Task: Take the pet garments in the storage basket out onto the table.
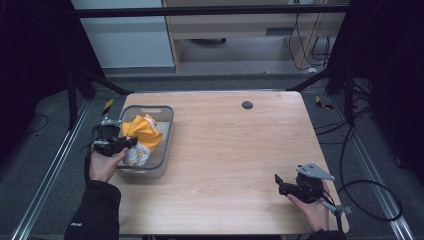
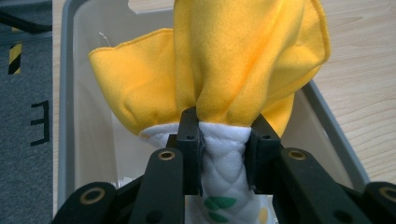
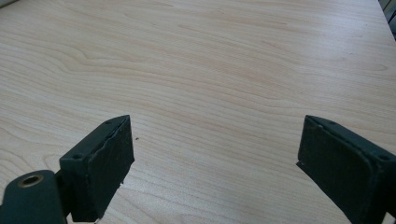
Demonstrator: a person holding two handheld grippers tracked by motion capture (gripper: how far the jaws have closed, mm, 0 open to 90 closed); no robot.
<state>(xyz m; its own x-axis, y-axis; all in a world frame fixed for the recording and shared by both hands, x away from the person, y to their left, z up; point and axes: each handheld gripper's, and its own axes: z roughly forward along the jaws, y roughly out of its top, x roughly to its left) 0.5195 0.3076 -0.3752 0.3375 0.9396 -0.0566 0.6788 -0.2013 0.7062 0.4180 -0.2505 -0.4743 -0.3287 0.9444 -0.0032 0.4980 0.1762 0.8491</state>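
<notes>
A yellow and white cloth bunches up in the grey plastic bin at the table's left edge. My left gripper is shut on this cloth over the bin. In the left gripper view the jaws pinch a white quilted fold, and the yellow side of the cloth fans out above them. My right gripper is low over the bare wooden table near its front right corner. Its jaws stand wide open with nothing between them, and the two fingers frame plain wood.
A small dark round disc sits in the table top near the far edge. Cables lie on the floor to the right of the table. Black frame legs stand beyond the far corners.
</notes>
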